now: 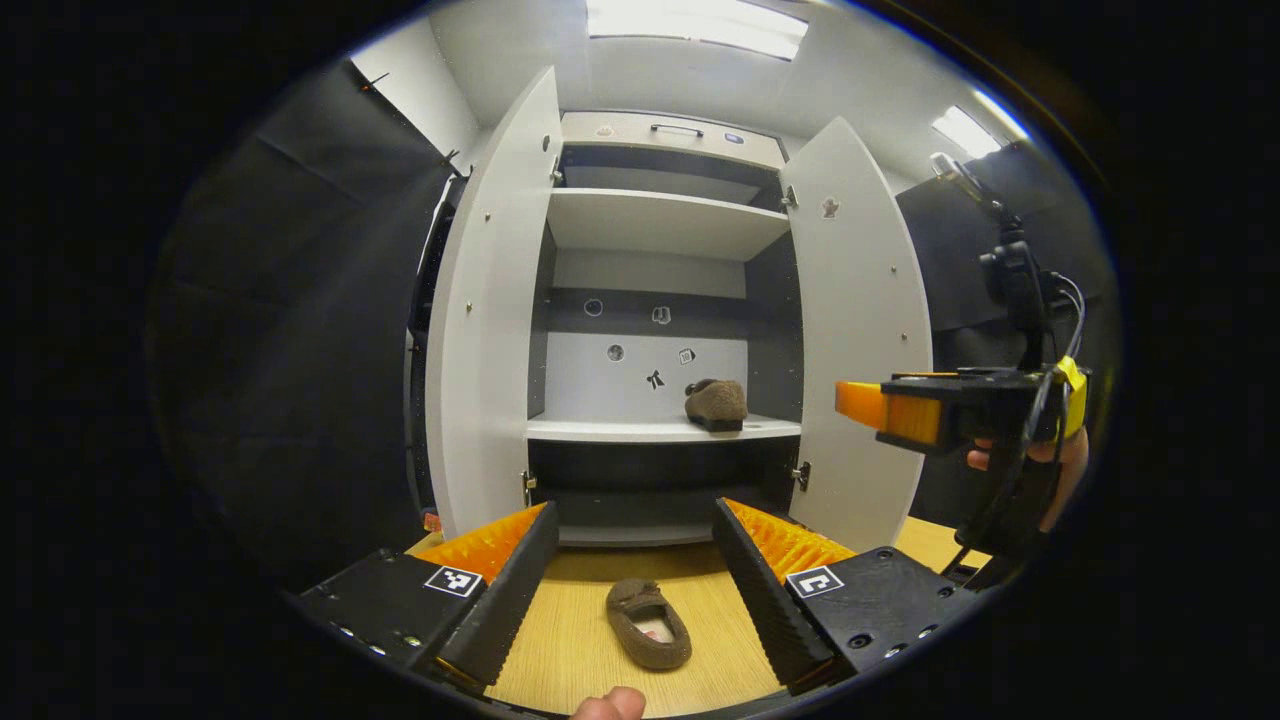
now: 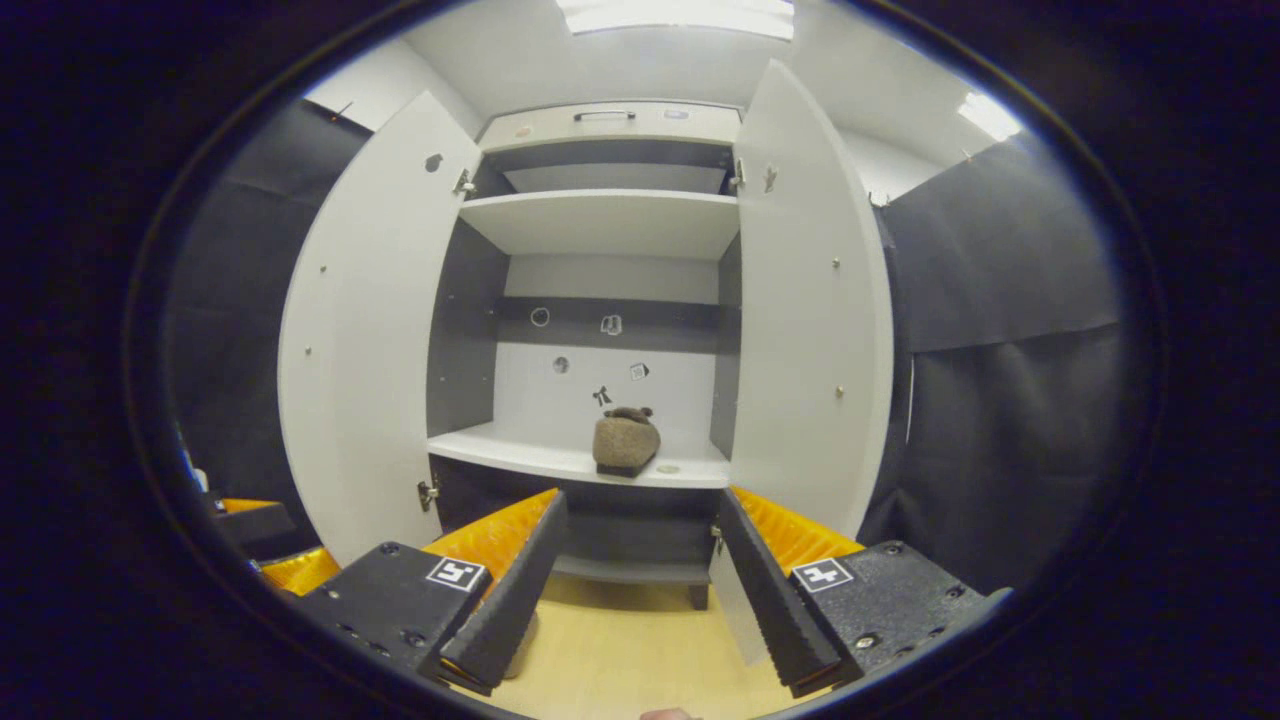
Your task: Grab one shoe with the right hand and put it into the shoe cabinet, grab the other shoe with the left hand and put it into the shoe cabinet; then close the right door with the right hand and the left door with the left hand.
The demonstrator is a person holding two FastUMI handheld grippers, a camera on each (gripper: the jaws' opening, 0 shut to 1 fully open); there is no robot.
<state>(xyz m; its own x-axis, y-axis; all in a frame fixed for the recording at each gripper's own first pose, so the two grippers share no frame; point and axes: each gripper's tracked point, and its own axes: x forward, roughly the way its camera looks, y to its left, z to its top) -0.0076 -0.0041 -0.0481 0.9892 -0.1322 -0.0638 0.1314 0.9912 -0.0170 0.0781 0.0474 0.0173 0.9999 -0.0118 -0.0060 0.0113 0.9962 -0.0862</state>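
Observation:
One brown slipper (image 1: pixel 716 402) (image 2: pixel 626 440) stands on the lower shelf (image 1: pixel 600 431) (image 2: pixel 520 452) of the white shoe cabinet, toward its right side. The other brown slipper (image 1: pixel 649 623) lies on the wooden floor (image 1: pixel 570 640) between the fingers of my left gripper (image 1: pixel 636 535), which is open above it. My right gripper (image 2: pixel 640 520) is open and empty, facing the cabinet; from the left gripper view it (image 1: pixel 862 402) hangs at the right, held by a hand (image 1: pixel 1060 455). Both cabinet doors, the left door (image 1: pixel 495 300) (image 2: pixel 365 330) and the right door (image 1: pixel 860 320) (image 2: pixel 810 300), stand wide open.
An upper shelf (image 1: pixel 660 222) (image 2: pixel 600 222) spans the cabinet, with a drawer and handle (image 1: pixel 676 129) on top. Black cloth walls (image 1: pixel 290 330) (image 2: pixel 1010 400) flank the cabinet on both sides. A fingertip (image 1: pixel 610 705) shows at the bottom edge.

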